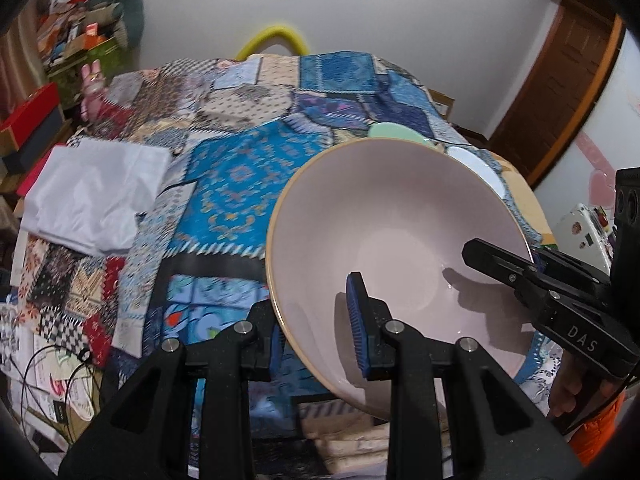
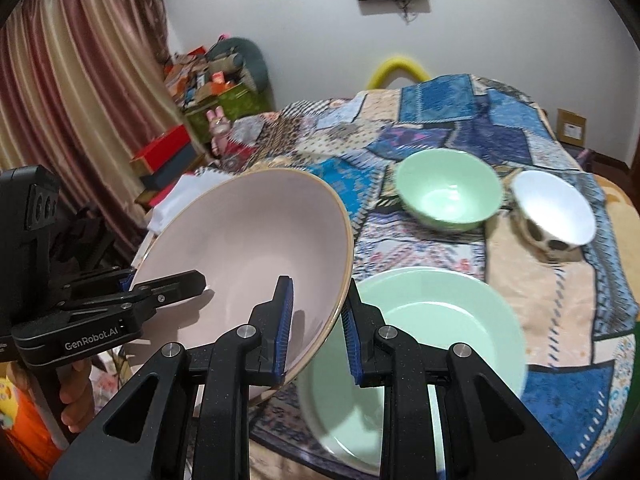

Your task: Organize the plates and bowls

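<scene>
Pink bowl (image 2: pixel 248 256): the big one with the tan rim, and we had it up off the bed, tilted on its side between our two grippers.

Right gripper (image 2: pixel 316 332): its jaws straddled the bowl's near rim, one blue pad inside the bowl and the other outside. The outer pad looked a bit off the wall, so we couldn't honestly say it was clamped tight.

Left gripper (image 1: pixel 314 332): same deal on the opposite edge, one finger inside, one outside. From the right wrist view it looked pinched onto the rim, so we'd call that one gripping the bowl.

Just under the bowl: a pale green plate (image 2: pixel 440 320) lay flat on the patchwork bedspread (image 2: pixel 560 360), right below and beside the bowl's lower edge.

Further out: a green bowl (image 2: pixel 448 196) and a white bowl (image 2: pixel 556 208) with a spotted outside sat near each other toward the far right of the bed. A folded white cloth (image 1: pixel 96 196) lay off to the left.

Step in hand, our guess: carrying the pink bowl two-handed toward wherever the stack goes, probably onto the green plate or next to the other bowls.

What the next move called for: level the bowl out first, lower it evenly with both hands, then let go one side at a time so it doesn't tip or clank.
</scene>
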{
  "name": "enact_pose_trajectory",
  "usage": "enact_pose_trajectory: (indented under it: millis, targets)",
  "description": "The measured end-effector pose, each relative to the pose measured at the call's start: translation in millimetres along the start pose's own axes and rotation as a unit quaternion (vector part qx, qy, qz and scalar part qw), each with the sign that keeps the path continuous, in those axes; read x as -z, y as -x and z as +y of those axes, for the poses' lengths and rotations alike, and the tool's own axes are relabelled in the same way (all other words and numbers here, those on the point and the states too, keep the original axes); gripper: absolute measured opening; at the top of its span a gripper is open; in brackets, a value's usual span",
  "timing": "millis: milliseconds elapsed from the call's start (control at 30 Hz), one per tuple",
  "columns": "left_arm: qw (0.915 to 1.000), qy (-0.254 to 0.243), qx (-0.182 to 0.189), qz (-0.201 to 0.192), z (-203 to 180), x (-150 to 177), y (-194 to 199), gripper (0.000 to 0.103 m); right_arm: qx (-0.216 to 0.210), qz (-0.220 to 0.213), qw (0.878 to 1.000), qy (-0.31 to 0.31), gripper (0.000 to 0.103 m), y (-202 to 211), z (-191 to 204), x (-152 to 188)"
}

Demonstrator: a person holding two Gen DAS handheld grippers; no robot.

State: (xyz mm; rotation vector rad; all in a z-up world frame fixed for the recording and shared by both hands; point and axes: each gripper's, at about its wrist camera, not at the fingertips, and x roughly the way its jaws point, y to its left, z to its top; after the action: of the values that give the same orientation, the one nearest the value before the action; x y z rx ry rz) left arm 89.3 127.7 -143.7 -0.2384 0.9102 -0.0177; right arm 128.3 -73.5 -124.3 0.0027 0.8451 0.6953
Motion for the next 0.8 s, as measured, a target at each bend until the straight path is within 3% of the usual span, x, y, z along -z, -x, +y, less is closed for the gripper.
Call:
enact_pose_trajectory:
  millis: [367, 800]
  targets:
    - [0.9987, 0.039, -0.014, 0.03, 51, 17, -23, 0.028, -0.012, 0.054, 0.998, 0.019, 0.022, -47, 24, 4]
    - [0.9965, 0.062, -0.013, 0.055, 78, 25, -55, 0.028, -0.003, 0.096, 0.995, 0.03, 0.022, -86, 30, 8]
